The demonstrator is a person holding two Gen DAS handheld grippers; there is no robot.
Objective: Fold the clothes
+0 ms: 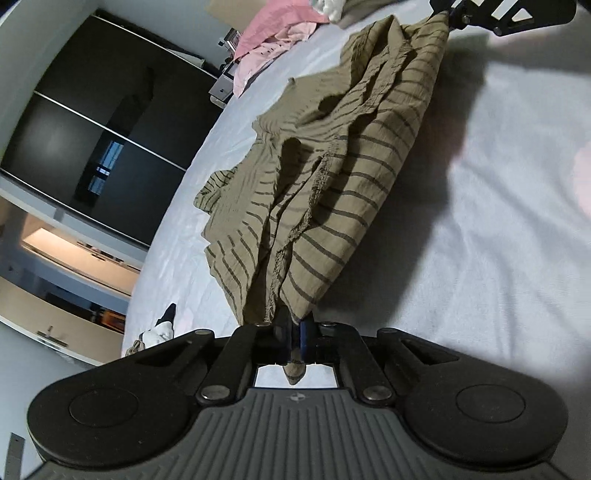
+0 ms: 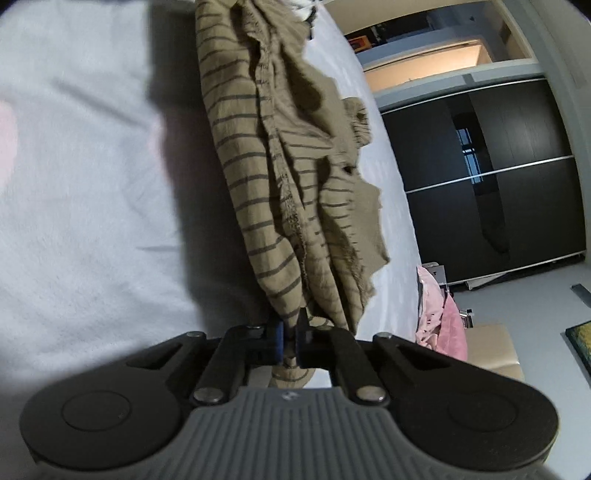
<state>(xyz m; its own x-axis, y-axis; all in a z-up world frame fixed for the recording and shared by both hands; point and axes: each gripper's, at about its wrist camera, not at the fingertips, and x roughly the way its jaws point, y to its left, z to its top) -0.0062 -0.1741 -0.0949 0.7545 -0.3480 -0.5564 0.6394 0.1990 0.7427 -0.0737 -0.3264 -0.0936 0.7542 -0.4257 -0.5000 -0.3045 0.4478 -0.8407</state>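
A tan garment with dark stripes (image 1: pixel 332 177) hangs stretched and bunched above the white bed (image 1: pixel 498 240). My left gripper (image 1: pixel 294 334) is shut on one end of it, a tuft of cloth poking out behind the blue pads. At the top right of the left wrist view the right gripper (image 1: pixel 448 13) pinches the garment's far end. In the right wrist view the striped garment (image 2: pixel 280 166) runs away from my right gripper (image 2: pixel 290 338), which is shut on its near end. The garment's lower folds droop toward the sheet.
Pink clothes (image 1: pixel 269 40) lie heaped at the far edge of the bed, and pink clothes (image 2: pixel 439 317) show beside a cardboard box (image 2: pixel 491 347). A black-and-white sock (image 1: pixel 162 328) lies near the bed's edge. A dark sliding wardrobe (image 1: pixel 99 140) stands past the bed.
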